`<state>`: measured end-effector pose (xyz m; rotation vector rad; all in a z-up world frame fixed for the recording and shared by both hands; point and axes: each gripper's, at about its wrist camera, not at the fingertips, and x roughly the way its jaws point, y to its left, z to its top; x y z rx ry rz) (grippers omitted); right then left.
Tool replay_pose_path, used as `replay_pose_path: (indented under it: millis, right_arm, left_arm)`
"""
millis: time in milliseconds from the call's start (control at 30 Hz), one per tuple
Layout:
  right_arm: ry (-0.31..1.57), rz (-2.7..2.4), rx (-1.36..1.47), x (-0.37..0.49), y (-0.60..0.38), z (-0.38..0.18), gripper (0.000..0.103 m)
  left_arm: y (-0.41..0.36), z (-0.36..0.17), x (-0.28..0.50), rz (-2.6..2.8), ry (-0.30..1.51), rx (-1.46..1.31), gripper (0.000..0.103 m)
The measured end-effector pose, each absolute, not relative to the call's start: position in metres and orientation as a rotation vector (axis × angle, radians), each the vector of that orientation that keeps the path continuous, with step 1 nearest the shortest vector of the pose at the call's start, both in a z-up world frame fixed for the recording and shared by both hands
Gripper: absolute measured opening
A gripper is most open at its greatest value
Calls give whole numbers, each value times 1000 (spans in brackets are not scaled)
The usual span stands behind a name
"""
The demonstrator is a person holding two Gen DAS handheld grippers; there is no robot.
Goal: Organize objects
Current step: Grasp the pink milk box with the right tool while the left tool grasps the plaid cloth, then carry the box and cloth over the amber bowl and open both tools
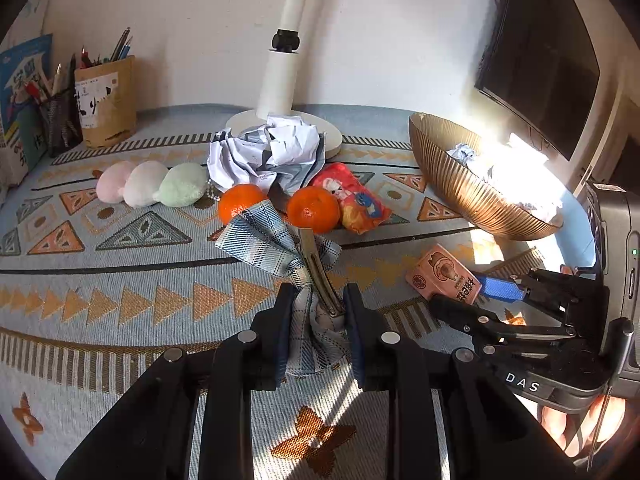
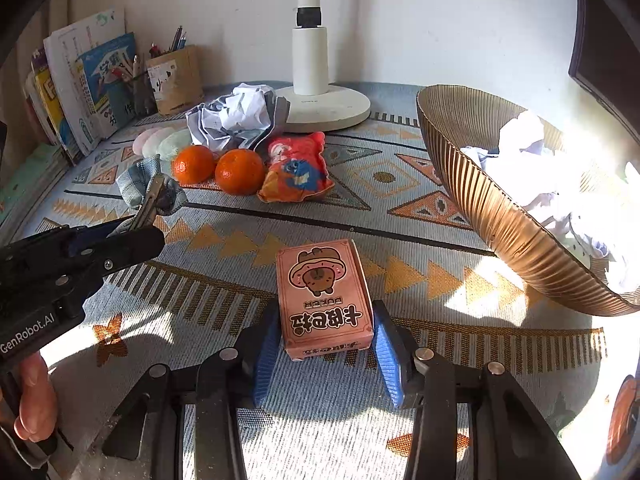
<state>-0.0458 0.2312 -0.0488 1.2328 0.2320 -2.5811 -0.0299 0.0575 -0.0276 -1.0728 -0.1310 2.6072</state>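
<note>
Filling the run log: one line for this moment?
left claw: shut on plaid bow clip | right claw: shut on pink card box | bowl: holds crumpled paper

Open cloth (image 2: pixel 224 276) btwn pink box (image 2: pixel 325 300) & oranges (image 2: pixel 239 176); gold bowl (image 2: pixel 500 216) blocks right, lamp base (image 2: pixel 332 106) + crumpled paper (image 2: pixel 236 118) block back, books (image 2: pixel 80 88) left.

A white lamp base (image 2: pixel 328 108) stands at twelve o'clock; books (image 2: pixel 80 88) and a pen holder (image 2: pixel 176 80) at ten; a monitor (image 1: pixel 540 52) at two.
</note>
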Motion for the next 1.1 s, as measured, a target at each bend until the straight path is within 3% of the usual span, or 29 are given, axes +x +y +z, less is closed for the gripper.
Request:
replay_pose_path:
  millis: [267,333,467,633,933,1100]
  right_arm:
    - [202,-2576,1263,-47,234,-51,48]
    - [221,-2584,1250,-44,231,-50,40]
    - [265,-2600,1194,-23,223,-47,40]
    - [56,-2538,1133,7,244,-26,40]
    - [-243,-2930,871,-12,355,82,40]
    - [-462,-3013,973,-62,402,78,40]
  left_arm:
    - [52,-30,-31,2593,-172,-1082,22]
    - [52,-30,-31,2594,-171,-1079,22]
    - [51,-29,-30,2598,-167,-1076,22]
    - [66,-21,-25,2567,-105,-1060,22]
    - [142,73,-65,2506,-56,-827,22]
    - [195,81,-121,2433,-83,-859,22]
